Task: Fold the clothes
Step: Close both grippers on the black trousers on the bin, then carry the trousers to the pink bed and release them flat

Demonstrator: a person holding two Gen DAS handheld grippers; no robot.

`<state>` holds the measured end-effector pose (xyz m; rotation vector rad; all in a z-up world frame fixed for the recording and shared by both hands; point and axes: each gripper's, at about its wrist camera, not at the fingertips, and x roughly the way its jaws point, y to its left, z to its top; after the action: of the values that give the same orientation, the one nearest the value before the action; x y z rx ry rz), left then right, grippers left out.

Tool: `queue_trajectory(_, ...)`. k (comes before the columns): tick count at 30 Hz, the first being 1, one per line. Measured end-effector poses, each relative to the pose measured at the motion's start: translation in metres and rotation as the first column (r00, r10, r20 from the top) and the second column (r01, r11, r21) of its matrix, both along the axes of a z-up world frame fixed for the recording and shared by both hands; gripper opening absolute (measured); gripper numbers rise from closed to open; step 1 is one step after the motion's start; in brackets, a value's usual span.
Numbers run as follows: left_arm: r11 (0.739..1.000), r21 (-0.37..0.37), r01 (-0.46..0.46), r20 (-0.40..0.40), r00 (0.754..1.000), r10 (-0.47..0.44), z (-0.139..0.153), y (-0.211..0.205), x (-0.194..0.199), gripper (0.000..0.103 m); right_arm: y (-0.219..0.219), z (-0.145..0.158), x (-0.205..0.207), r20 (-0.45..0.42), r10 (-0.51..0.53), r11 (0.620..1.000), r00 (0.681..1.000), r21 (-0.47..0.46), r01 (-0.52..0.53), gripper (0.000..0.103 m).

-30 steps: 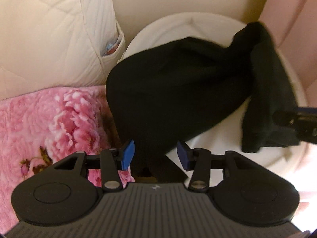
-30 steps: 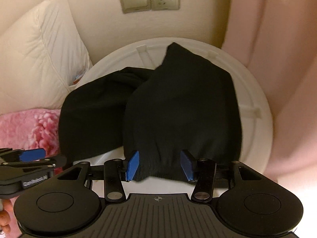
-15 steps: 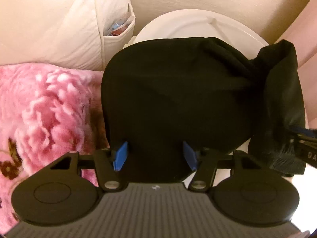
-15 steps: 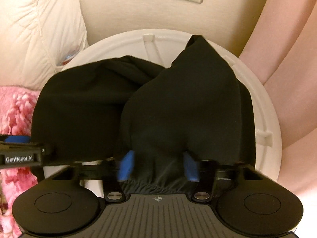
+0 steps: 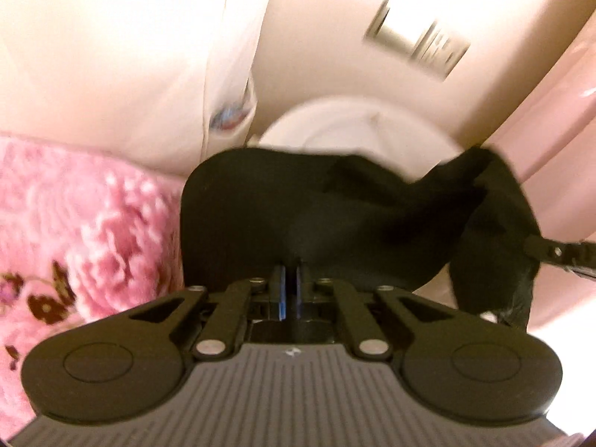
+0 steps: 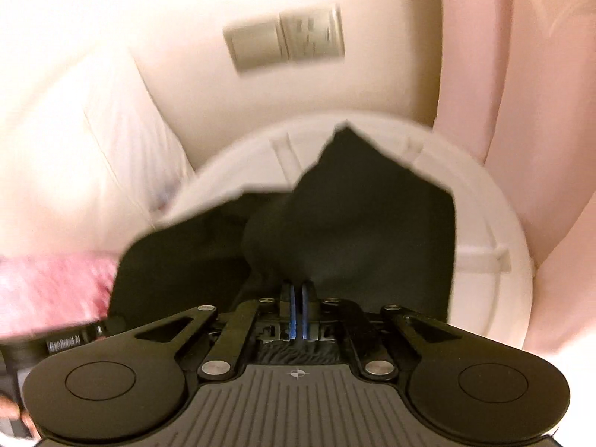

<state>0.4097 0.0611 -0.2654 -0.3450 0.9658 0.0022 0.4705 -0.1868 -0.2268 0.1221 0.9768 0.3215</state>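
Observation:
A black garment (image 5: 335, 216) hangs between my two grippers above a round white table (image 5: 357, 130). My left gripper (image 5: 288, 275) is shut on the garment's near edge. In the right wrist view the same garment (image 6: 357, 223) rises in a peak over the table (image 6: 484, 223), and my right gripper (image 6: 298, 298) is shut on its near hem. The right gripper's tip also shows in the left wrist view (image 5: 551, 251), pinching the garment's right end. The left gripper's body shows at the left edge of the right wrist view (image 6: 56, 342). Both views are motion-blurred.
A pink floral blanket (image 5: 74, 242) lies to the left. A white quilted pillow (image 5: 130, 56) leans against the wall behind it. A wall switch and socket plate (image 6: 287, 37) sits above the table. Pink curtain (image 6: 521, 111) hangs at the right.
Both grippers were open around the garment's edges, then closed on it. Both have lifted the cloth up off the table, and the views tilted upward.

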Motion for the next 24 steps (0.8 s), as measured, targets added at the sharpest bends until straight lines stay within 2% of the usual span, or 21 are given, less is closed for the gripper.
queue_trajectory(4, 0.999, -0.029, -0.043, 0.113, 0.993, 0.046, 0.050, 0.011, -0.022, 0.002, -0.008, 0.047, 0.002, 0.088, -0.020, 0.994, 0.996, 0.108, 0.011, 0.001)
queue_trajectory(8, 0.991, -0.040, -0.129, 0.211, 0.968, 0.135, 0.095, 0.038, -0.064, 0.002, -0.005, 0.092, 0.004, 0.152, -0.015, 0.971, 0.988, 0.238, -0.022, 0.000)
queue_trajectory(12, 0.968, -0.034, -0.247, 0.295, 0.923, 0.246, 0.133, 0.070, -0.130, 0.002, 0.023, 0.128, -0.008, 0.180, 0.085, 0.933, 0.980, 0.330, -0.141, 0.000)
queue_trajectory(14, 0.942, -0.038, -0.334, 0.335, 0.884, 0.327, 0.152, 0.086, -0.178, 0.002, 0.045, 0.138, -0.027, 0.184, 0.153, 0.901, 0.971, 0.377, -0.214, 0.000)
queue_trajectory(16, 0.906, -0.027, -0.422, 0.375, 0.836, 0.400, 0.171, 0.101, -0.233, 0.002, 0.069, 0.148, -0.049, 0.189, 0.229, 0.864, 0.955, 0.413, -0.289, 0.000)
queue_trajectory(19, 0.834, -0.002, -0.551, 0.420, 0.757, 0.501, 0.193, 0.114, -0.322, 0.002, 0.110, 0.162, -0.093, 0.212, 0.367, 0.790, 0.906, 0.443, -0.424, 0.000)
queue_trajectory(24, 0.652, 0.035, -0.758, 0.457, 0.592, 0.664, 0.225, 0.115, -0.490, 0.002, 0.172, 0.176, -0.181, 0.242, 0.559, 0.645, 0.793, 0.474, -0.599, 0.000)
